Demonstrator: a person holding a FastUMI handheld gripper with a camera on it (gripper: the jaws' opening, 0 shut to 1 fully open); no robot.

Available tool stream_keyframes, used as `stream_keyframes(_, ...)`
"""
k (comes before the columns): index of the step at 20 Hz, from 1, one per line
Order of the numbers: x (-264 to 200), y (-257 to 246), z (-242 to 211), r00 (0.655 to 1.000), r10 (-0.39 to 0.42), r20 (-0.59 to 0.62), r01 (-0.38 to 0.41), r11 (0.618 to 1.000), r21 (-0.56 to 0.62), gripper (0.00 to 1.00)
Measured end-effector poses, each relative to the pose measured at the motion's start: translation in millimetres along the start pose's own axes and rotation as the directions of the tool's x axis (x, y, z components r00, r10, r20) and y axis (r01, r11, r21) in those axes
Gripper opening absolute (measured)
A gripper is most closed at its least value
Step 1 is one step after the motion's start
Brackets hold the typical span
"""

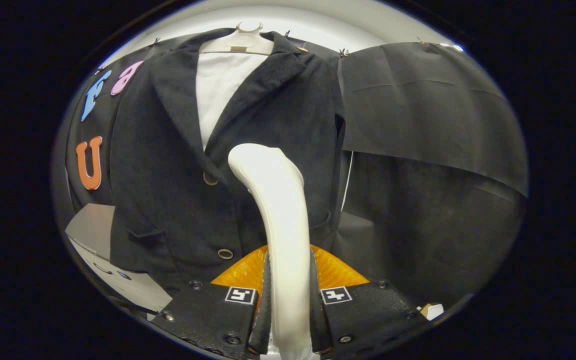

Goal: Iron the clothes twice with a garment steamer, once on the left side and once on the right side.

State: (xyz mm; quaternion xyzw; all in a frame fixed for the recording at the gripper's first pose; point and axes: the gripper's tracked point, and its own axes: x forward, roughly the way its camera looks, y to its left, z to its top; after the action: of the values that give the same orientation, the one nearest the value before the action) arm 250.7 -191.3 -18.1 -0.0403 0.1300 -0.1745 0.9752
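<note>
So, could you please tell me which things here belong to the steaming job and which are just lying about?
For the job:
garment steamer, gripped between the closed jaws of the gripper
dark jacket
hanger

Lying about:
grey-and-white box beside the jacket's hem
small pale object

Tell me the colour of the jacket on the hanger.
Black, over a white shirt; the gripper view shows the jacket best.
</note>
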Motion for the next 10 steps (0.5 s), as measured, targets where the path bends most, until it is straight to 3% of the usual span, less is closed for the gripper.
stream_keyframes(10,3.4,1.5,-62.7,0.997,-0.011,-0.078,0.009,1.000,-0.027,0.34)
